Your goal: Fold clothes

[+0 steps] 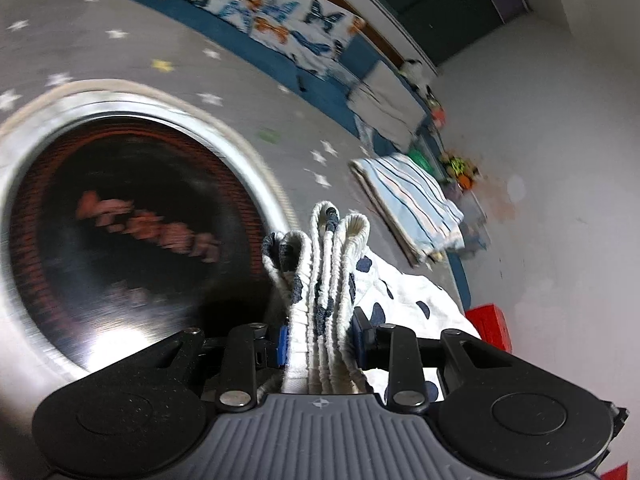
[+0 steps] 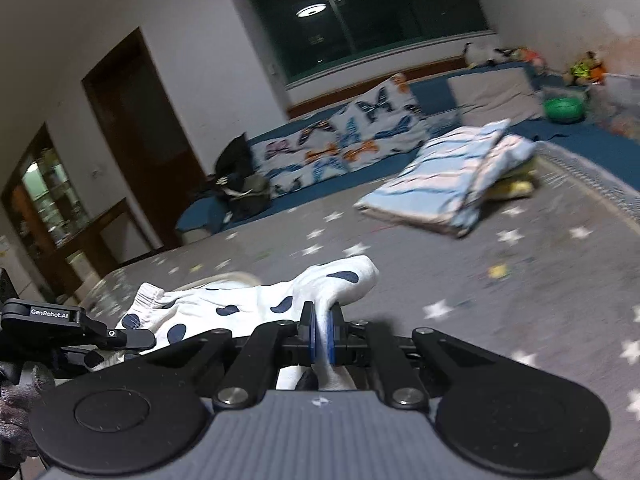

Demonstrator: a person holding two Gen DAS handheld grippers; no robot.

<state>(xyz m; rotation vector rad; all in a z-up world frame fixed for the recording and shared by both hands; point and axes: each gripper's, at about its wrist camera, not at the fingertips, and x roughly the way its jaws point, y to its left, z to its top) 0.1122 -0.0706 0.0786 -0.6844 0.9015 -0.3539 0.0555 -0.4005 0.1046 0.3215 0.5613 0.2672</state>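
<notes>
A round metal basin [image 1: 132, 216] with a dark inside sits at the left on the grey star-patterned rug [image 1: 168, 40]. Beside it the left gripper [image 1: 320, 340] is clamped on the bunched elastic waistband of white shorts with navy dots [image 1: 328, 264]. The shorts stretch across, off the rug, to the right gripper [image 2: 320, 334], whose blue pads are pressed tight on a thin fold of the same cloth. Farther right a folded striped blanket [image 2: 452, 176] lies on the rug.
</notes>
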